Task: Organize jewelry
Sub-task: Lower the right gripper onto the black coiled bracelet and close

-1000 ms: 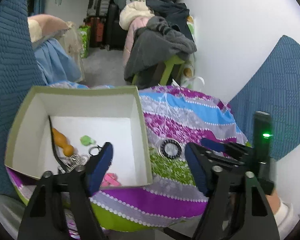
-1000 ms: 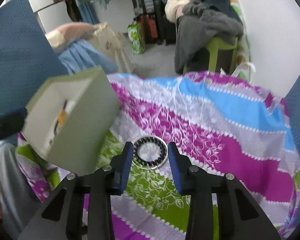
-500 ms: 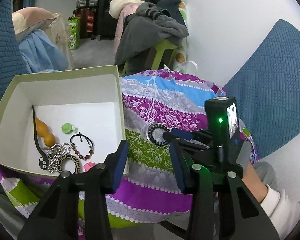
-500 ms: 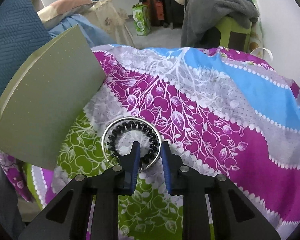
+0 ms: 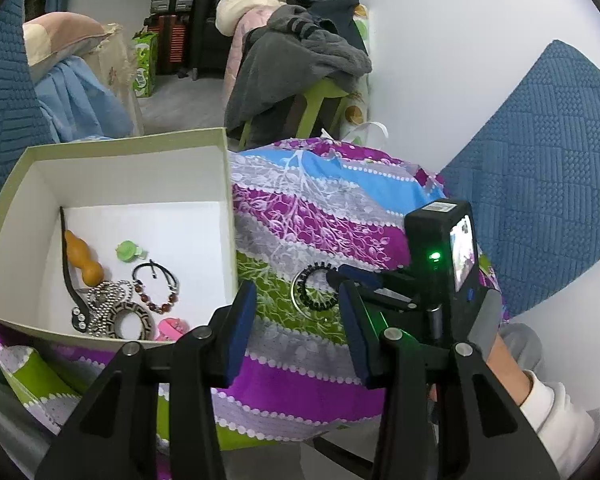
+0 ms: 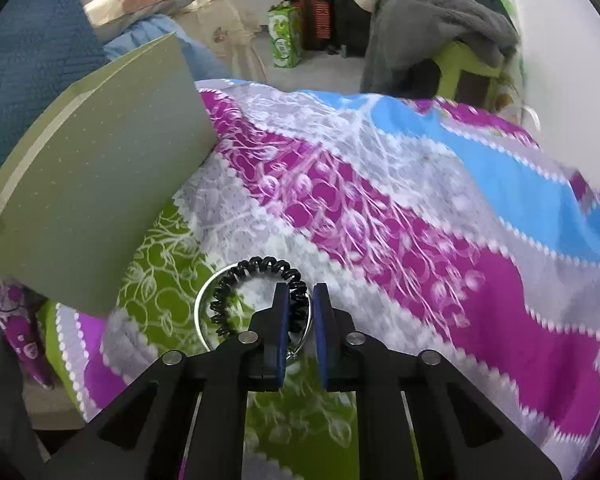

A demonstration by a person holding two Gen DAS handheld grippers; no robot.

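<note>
down on the patterned bedspread [image 6: 420, 216], the right gripper [image 6: 300, 304] has just been closing and now pinches the black spiral hair tie [image 6: 260, 266] and the thin silver bangle [image 6: 199, 300] around it, both lying on the green stripe. beside it, the left gripper [image 5: 296, 312] hovers with its blue fingers [image 5: 242, 332] spread and nothing between them, just next to the open olive box [image 5: 124, 146]. inside the box lie a beaded bracelet [image 5: 156, 286], a patterned bangle [image 5: 134, 320], a gourd charm [image 5: 82, 258] and a pink clip [image 5: 172, 328]. a white sleeve [image 5: 556, 412] shows at the lower right.
</note>
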